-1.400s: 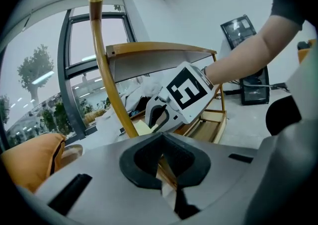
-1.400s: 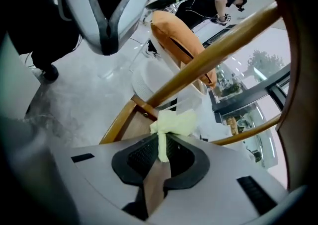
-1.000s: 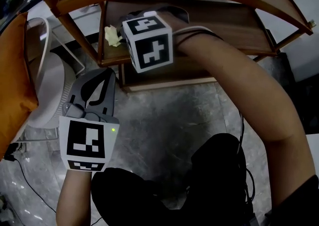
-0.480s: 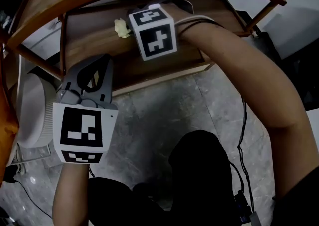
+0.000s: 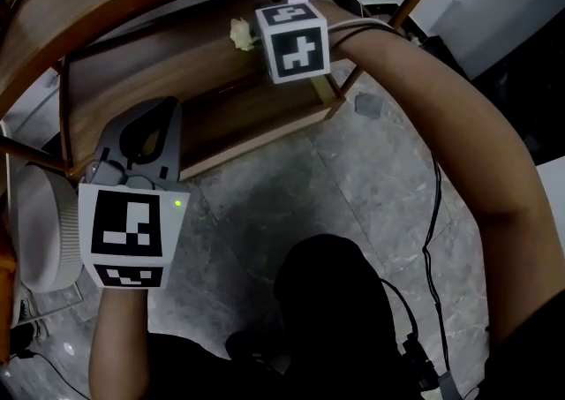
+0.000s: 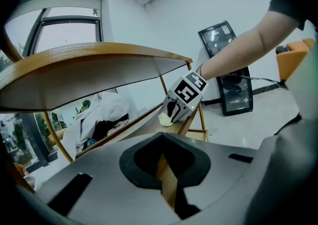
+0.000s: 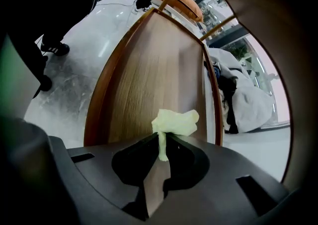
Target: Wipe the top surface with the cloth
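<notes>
The right gripper's [image 7: 161,142] jaws are closed on a small pale yellow cloth [image 7: 175,122], which lies on the brown wooden shelf [image 7: 149,80]. The left gripper [image 5: 146,129], its jaws closed with nothing between them, is near the front edge of this shelf.

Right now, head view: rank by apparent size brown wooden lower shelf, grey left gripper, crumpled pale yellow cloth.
1. Brown wooden lower shelf.
2. Grey left gripper, though nearness enlarges it.
3. Crumpled pale yellow cloth.
</notes>
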Demonstrator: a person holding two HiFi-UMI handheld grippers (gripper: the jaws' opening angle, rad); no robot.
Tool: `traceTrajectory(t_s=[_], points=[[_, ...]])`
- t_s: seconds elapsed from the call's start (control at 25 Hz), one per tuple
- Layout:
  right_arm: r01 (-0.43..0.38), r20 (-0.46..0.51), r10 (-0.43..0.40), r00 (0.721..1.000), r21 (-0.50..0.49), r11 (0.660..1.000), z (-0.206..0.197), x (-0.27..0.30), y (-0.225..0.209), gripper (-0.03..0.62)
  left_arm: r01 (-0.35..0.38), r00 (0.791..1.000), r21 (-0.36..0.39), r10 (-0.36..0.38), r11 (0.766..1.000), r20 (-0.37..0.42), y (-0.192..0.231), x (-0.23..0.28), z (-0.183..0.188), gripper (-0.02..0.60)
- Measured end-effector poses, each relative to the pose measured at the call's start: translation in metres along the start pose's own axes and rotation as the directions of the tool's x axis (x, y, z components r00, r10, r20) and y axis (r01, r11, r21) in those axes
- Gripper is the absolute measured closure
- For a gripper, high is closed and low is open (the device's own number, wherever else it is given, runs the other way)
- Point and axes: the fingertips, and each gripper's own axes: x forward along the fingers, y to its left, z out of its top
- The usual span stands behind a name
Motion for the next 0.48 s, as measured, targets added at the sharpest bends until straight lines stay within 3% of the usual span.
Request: traceTrajectory(t_s=[0.32, 0.48], points=[[-0.011, -0.184, 0.014, 0.983, 0.018, 1.0, -0.089, -0.017, 0.011, 0.54, 0.023, 0.999, -0.011, -0.023, 1.0, 0.026, -0.015, 0.012, 0.01, 0.571], [-0.038, -0.287, 0.048, 0.957, 0.04, 0.998, -0.129, -0.026, 0.018, 0.54, 0.037, 0.999, -0.009, -0.037, 0.999, 0.038, -0.019, 0.012, 0.016, 0.571]])
